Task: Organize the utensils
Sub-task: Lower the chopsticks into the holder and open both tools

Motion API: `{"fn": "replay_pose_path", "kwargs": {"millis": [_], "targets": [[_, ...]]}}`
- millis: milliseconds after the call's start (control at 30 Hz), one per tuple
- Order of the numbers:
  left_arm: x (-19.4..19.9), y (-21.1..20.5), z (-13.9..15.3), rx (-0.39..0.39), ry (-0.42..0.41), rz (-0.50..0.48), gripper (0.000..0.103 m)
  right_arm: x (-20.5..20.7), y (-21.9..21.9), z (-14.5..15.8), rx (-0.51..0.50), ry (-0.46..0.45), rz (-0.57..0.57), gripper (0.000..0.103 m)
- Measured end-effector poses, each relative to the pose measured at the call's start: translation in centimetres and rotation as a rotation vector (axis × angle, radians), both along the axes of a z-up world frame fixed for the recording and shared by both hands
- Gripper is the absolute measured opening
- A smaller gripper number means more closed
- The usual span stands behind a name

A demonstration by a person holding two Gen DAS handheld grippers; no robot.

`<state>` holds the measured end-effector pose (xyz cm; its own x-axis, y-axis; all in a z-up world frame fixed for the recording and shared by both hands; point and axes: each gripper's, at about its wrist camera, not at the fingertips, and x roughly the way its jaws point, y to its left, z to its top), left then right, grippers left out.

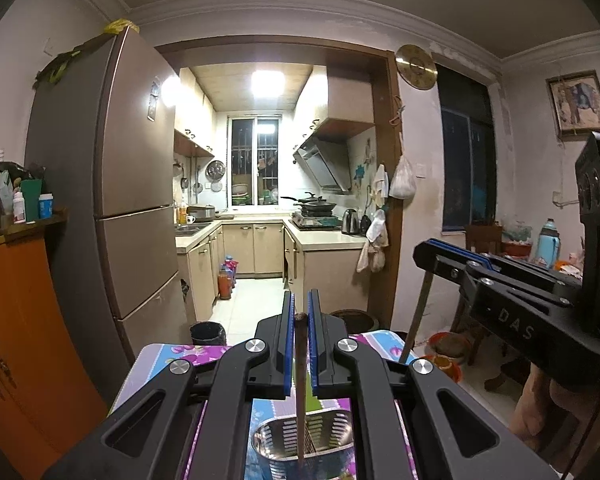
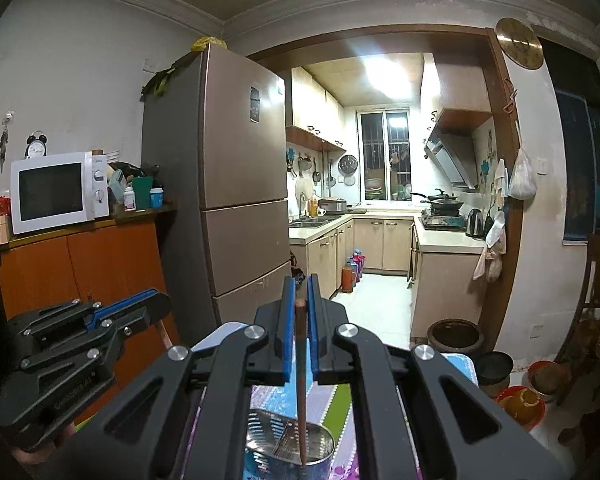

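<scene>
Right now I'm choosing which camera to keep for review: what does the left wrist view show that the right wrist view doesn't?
Only the left wrist view: a framed picture on the wall and a blue thermos.

Only the right wrist view: a white microwave with an alarm clock on top.

Both: each tool, left tool and right tool, shut on a chopstick above the metal utensil holder, plus the fridge and kitchen.

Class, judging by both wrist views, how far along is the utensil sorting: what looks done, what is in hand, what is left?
Done: nothing visibly finished; the perforated metal utensil holder on the floral tablecloth shows no utensil resting inside.
In hand: the left gripper is shut on a brown chopstick, the right gripper on another chopstick, both hanging tip-down above the holder.
Left: lowering and releasing both into it.
</scene>
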<state>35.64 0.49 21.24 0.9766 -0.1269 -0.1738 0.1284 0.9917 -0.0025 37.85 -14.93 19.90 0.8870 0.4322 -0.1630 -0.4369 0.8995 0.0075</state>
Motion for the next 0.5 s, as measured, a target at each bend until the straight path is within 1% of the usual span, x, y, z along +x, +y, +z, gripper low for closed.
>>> {"fn": "replay_pose_path", "kwargs": {"millis": [233, 333, 500], "targets": [[3.4, 1.2, -0.4, -0.032, 0.004, 0.016, 0.008, 3.4, 0.0, -1.9, 0.01, 0.036, 0.011, 0.005], [4.6, 1.2, -1.0, -0.021, 0.014, 0.023, 0.008, 4.7, -0.2, -2.8, 0.019, 0.056, 0.013, 0.005], [6.2, 1.1, -2.9, -0.012, 0.046, 0.024, 0.008, 6.1, 0.0, -4.3, 0.018, 0.089, 0.021, 0.005]]}}
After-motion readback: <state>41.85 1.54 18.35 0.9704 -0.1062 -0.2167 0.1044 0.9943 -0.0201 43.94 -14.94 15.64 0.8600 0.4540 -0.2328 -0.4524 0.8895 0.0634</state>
